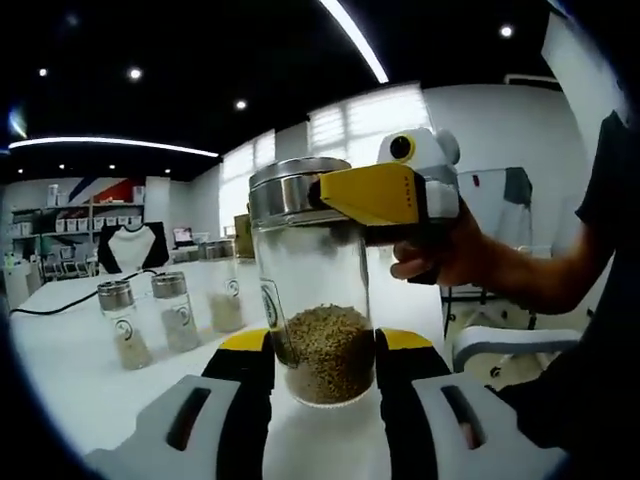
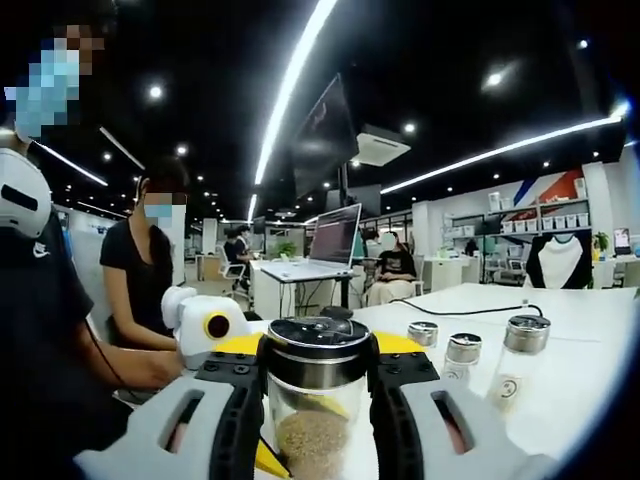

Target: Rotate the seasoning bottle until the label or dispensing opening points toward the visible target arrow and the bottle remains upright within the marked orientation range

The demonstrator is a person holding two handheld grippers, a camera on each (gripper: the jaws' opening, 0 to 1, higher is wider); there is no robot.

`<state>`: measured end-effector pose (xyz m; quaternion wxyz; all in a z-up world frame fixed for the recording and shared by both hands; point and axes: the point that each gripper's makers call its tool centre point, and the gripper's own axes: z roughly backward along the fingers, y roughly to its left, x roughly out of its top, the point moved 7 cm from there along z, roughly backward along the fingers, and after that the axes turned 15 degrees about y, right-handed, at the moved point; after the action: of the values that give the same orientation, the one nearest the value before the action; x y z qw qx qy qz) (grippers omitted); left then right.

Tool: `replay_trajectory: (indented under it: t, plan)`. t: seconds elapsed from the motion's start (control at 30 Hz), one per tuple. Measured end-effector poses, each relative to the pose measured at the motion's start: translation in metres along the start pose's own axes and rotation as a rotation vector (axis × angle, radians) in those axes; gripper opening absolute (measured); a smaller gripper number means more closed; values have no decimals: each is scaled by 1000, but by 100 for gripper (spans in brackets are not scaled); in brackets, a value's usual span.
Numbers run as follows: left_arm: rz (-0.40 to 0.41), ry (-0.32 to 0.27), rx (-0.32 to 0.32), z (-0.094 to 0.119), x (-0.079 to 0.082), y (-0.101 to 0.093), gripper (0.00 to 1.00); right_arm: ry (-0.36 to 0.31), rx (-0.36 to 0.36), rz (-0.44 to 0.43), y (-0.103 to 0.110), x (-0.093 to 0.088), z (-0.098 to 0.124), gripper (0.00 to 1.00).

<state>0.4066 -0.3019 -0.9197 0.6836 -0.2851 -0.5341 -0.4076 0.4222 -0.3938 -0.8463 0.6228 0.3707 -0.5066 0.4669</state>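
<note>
A clear glass seasoning bottle (image 1: 315, 290) with a metal lid (image 1: 295, 185) stands upright on the white table (image 1: 70, 350), its lower part filled with brown grains. My left gripper (image 1: 322, 345) is shut on its base, with a black, yellow-tipped jaw pressed against each side. My right gripper (image 1: 340, 192) comes in from the right, held by a hand, and clamps the lid. In the right gripper view the right gripper (image 2: 318, 365) grips the lid (image 2: 318, 345) from both sides, with the bottle's glass (image 2: 312, 435) below. The left gripper (image 2: 215, 330) shows low on the left.
Three smaller shaker bottles (image 1: 122, 322) (image 1: 175, 310) (image 1: 225, 295) stand in a row to the left on the table; they also appear at the right (image 2: 522, 365). A black cable (image 1: 60, 305) crosses the far table. A person (image 2: 140, 270) sits nearby, and a desk with a monitor (image 2: 335, 240) is behind.
</note>
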Motion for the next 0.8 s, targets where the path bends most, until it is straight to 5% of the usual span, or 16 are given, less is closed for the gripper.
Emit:
replay_trajectory:
  t: [0.23,0.4,0.63,0.8]
  plan:
    - [8,39,61,-2,3,-6,41,5,-26,27,3,-1,3,38]
    - [-43,61,172,-4,1,-2,41,16,-125,66,8,-5,2,37]
    - [-5,53,194,-4,0,-2,40,-18,-257,89,18,-9,-2,37]
    - [44,62,203,-6,-1,-3,40,28,-310,126,23,-10,-6,36]
